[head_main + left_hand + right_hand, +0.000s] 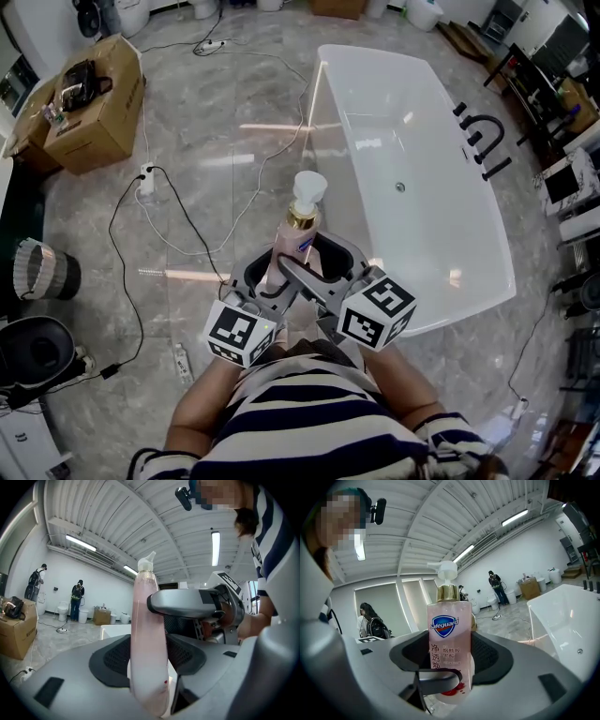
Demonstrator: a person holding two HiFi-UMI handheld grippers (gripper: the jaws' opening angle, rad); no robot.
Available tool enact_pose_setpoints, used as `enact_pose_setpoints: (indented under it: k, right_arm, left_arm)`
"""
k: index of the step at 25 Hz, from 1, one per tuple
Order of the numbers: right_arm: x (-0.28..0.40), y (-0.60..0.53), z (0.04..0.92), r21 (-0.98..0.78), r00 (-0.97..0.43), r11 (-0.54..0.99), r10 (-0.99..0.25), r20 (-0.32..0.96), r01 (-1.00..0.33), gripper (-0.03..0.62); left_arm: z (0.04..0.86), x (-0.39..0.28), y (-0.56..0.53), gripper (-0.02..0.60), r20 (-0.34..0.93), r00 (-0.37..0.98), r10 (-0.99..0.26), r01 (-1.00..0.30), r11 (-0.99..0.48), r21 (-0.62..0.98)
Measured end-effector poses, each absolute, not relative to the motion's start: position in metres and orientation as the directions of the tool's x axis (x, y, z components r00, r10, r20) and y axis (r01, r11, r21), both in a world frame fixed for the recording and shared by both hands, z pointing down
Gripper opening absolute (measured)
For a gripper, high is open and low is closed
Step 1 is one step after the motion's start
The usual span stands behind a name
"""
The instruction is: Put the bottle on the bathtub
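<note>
A pink soap bottle (298, 230) with a white pump and gold collar stands upright in the air, just left of the white bathtub (469, 272). My left gripper (272, 277) and right gripper (328, 262) both close on its lower body from opposite sides. In the left gripper view the bottle (149, 639) fills the gap between the pads of the left gripper (147, 656), and the right gripper's jaw crosses in front. In the right gripper view the labelled bottle (450, 639) sits clamped in the right gripper (450, 656), with the bathtub (562, 616) at the right.
A black faucet (483, 136) stands on the tub's far right rim. Cables (187, 225) and a power strip (147, 183) lie on the marble floor to the left. A cardboard box (89, 103) and a bin (42, 270) stand further left. People stand far off.
</note>
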State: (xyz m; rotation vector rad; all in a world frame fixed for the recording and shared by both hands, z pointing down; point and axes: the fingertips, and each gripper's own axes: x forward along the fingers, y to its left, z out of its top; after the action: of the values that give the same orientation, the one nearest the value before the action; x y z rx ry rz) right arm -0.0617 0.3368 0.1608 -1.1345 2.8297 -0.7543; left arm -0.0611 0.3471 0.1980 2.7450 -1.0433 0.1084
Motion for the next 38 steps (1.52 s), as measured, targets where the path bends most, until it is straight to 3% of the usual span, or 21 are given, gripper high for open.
enact_pose_setpoints:
  k: [9, 23, 38]
  right_arm:
    - [-0.068, 0.297, 0.175, -0.447, -0.718, 0.587, -0.662, 0.214, -0.675, 0.291]
    - [-0.072, 0.192, 0.187, -0.441, -0.775, 0.649, -0.595, 0.213, -0.62, 0.291]
    - [-0.039, 0.088, 0.189, -0.476, -0.783, 0.641, -0.591, 0.195, -0.602, 0.291]
  left_arm:
    - [0.21, -0.067, 0.308, 0.239, 0.149, 0.767, -0.625, -0.642, -0.743, 0.19]
    - [0.219, -0.07, 0.201, 0.238, 0.181, 0.727, -0.662, -0.686, -0.707, 0.17]
    - [0.216, -0.041, 0.097, 0.236, 0.185, 0.715, -0.674, -0.698, -0.704, 0.132]
